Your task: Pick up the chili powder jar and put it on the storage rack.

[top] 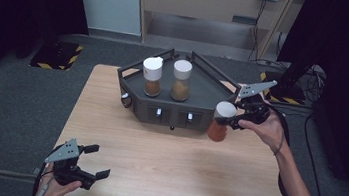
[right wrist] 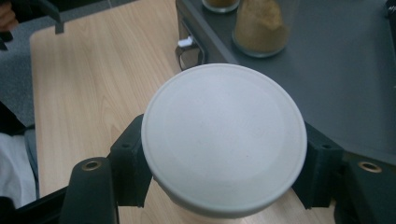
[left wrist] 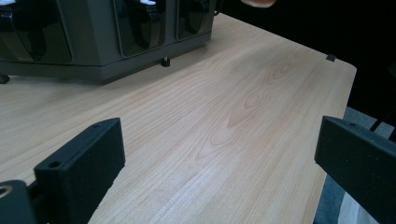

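Overhead view. We see a wooden table point(top: 163, 172) with a dark angular tray point(top: 204, 89) standing at the upper centre of the frame. Two jars stand on the tray side by side: the left jar point(top: 152, 76) and the middle jar point(top: 181, 80), each with a white lid and brownish contents.

At centre right, the right gripper point(top: 233, 116) is clamped on a third jar point(top: 221, 122), which has a white lid and orange contents. We find this jar just off the tray's right front corner, above the table surface; whether it touches the table we cannot tell.

At lower left, the left gripper point(top: 96, 161) is held over the table's near edge, its jaws spread apart with nothing between them, well apart from the tray.

Right gripper view. We look down on the third jar's white lid point(right wrist: 224, 140), with a black jaw pressed against each side of it. The tray's grey floor point(right wrist: 345, 79) lies at upper right.

Left gripper view. We see the two jaws wide apart over bare wood, with the tray's front panel point(left wrist: 102, 37) at upper left.
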`<state>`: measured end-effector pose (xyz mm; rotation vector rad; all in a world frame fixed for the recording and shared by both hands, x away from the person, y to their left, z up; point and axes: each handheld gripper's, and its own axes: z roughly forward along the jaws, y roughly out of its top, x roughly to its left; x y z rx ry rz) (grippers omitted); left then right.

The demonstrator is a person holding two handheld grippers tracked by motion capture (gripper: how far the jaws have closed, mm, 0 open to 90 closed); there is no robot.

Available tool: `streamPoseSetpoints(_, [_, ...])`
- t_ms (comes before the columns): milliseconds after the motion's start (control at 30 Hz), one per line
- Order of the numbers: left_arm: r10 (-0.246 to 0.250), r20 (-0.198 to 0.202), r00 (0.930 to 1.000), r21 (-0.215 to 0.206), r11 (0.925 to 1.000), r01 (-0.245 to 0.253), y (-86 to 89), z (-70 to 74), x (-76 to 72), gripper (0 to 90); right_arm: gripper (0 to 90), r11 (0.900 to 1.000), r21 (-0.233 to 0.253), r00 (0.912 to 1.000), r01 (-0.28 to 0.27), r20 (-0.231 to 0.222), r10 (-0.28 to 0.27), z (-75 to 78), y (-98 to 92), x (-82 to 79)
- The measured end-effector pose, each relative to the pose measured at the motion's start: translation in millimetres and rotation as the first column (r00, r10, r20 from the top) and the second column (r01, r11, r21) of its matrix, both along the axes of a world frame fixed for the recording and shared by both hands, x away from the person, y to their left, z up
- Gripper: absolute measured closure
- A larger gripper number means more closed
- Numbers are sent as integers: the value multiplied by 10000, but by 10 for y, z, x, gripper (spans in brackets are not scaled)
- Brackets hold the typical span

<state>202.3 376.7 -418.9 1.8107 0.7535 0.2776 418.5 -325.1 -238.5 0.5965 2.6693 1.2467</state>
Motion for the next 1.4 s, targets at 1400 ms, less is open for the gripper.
streamPoseSetpoints(1400, [-11, -15, 10000, -64, 10000, 11, 22, -7, -1, 4, 346, 9839, -251, 9841, 1767, 209, -1762, 695, 547, 363])
